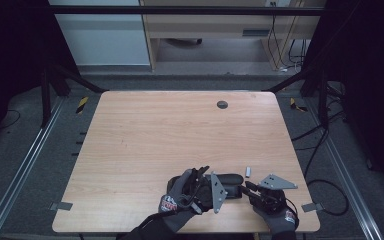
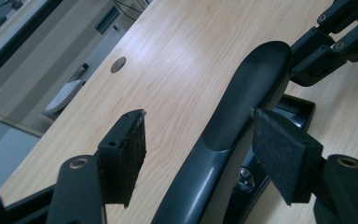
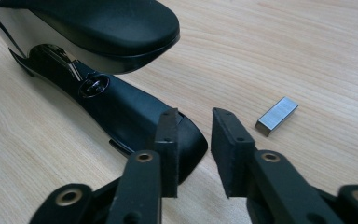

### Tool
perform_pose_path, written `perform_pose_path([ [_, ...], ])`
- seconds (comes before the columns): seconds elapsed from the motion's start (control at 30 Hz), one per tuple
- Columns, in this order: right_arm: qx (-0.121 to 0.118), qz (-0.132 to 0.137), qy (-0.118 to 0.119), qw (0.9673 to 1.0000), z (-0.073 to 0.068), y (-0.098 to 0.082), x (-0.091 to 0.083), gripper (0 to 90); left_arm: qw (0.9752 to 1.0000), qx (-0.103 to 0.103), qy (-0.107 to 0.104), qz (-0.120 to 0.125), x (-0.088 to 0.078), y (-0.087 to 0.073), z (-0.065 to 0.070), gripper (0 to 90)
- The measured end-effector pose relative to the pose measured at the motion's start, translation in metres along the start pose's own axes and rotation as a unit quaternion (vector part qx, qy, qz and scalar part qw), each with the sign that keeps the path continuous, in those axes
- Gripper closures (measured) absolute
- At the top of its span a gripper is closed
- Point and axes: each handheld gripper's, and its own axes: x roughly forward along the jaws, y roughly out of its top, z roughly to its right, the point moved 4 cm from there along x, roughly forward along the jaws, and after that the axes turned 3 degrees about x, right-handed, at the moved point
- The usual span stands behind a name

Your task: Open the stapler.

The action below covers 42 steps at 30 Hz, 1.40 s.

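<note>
A black stapler (image 1: 228, 184) lies near the table's front edge with its top arm (image 2: 242, 93) swung up off the base (image 3: 121, 107). My left gripper (image 1: 224, 184) comes in from the left, and its jaws straddle the raised arm. In the left gripper view the left gripper (image 2: 198, 126) has its right pad at the arm's edge and its left pad well apart, so it is open. My right gripper (image 1: 244, 189) sits at the base's right-hand tip. The right gripper (image 3: 195, 116) stands partly open with bare wood in its gap. A silver strip of staples (image 3: 276, 114) lies loose on the table just to the right.
The wooden table (image 1: 155, 140) stretches away bare behind the stapler, with a round grey grommet (image 1: 222, 104) near its far edge. The strip of staples (image 1: 248, 171) lies just behind the right gripper. The front edge is close below both hands.
</note>
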Motion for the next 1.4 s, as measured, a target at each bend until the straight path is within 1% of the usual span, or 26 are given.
perform_pose_path([
  [0.23, -0.003, -0.007, 0.005, 1.0, -0.001, 0.0, 0.001, 84.2, 0.9998, 0.017, -0.003, -0.008, 0.004, 0.001, 0.007, 34.3],
  [0.37, -0.004, -0.006, 0.005, 1.0, -0.001, 0.0, 0.001, 87.4, 0.9997, 0.022, -0.004, -0.013, 0.006, 0.001, 0.009, 34.2],
  [0.47, -0.005, -0.006, 0.005, 1.0, -0.001, 0.0, 0.001, 89.9, 0.9997, 0.022, -0.006, -0.013, 0.008, 0.002, 0.011, 34.2],
  [0.53, -0.006, -0.006, 0.004, 1.0, -0.001, 0.0, 0.001, 90.0, 0.9995, 0.027, -0.008, -0.015, 0.009, 0.003, 0.013, 34.1],
  [0.57, -0.006, -0.005, 0.003, 1.0, -0.001, 0.0, 0.001, 90.0, 0.9994, 0.03, -0.005, -0.019, 0.009, 0.003, 0.014, 34.0],
  [0.7, -0.008, -0.003, 0.006, 0.9999, -0.002, 0.0, 0.001, 90.0, 0.9991, 0.037, -0.004, -0.02, 0.012, 0.003, 0.017, 33.7],
  [0.83, -0.009, -0.005, 0.008, 0.9999, -0.002, 0.0, 0.001, 90.0, 0.9986, 0.045, -0.004, -0.027, 0.014, 0.003, 0.019, 33.2],
  [0.87, -0.01, -0.005, 0.008, 0.9999, -0.002, -0.001, 0.002, 90.0, 0.9984, 0.049, -0.004, -0.029, 0.014, 0.003, 0.018, 33.1],
  [1.07, -0.011, -0.008, 0.009, 0.9999, -0.002, -0.001, 0.002, 90.0, 0.998, 0.054, -0.002, -0.031, 0.019, 0.003, 0.021, 32.0],
  [1.13, -0.011, -0.009, 0.011, 0.9998, -0.003, -0.001, 0.002, 90.0, 0.9972, 0.064, -0.004, -0.038, 0.02, 0.004, 0.021, 31.9],
  [1.2, -0.013, -0.009, 0.01, 0.9998, -0.002, -0.001, 0.003, 90.0, 0.9973, 0.063, -0.005, -0.036, 0.022, 0.005, 0.024, 31.8],
  [1.23, -0.012, -0.009, 0.009, 0.9998, -0.002, -0.001, 0.003, 90.0, 0.9966, 0.071, -0.004, -0.041, 0.022, 0.005, 0.024, 31.7],
  [1.27, -0.012, -0.008, 0.01, 0.9998, -0.002, -0.001, 0.003, 90.0, 0.997, 0.068, -0.004, -0.037, 0.024, 0.005, 0.025, 31.5],
  [1.33, -0.009, -0.009, 0.01, 0.9999, -0.003, -0.001, 0.002, 90.0, 0.9965, 0.072, -0.005, -0.041, 0.025, 0.006, 0.026, 31.6],
  [1.37, -0.012, -0.008, 0.01, 0.9998, -0.002, -0.001, 0.003, 90.0, 0.9967, 0.071, -0.005, -0.039, 0.026, 0.006, 0.027, 31.5],
  [1.4, -0.01, -0.008, 0.01, 0.9999, -0.003, -0.001, 0.003, 90.0, 0.9967, 0.072, -0.005, -0.038, 0.027, 0.006, 0.028, 31.5],
])
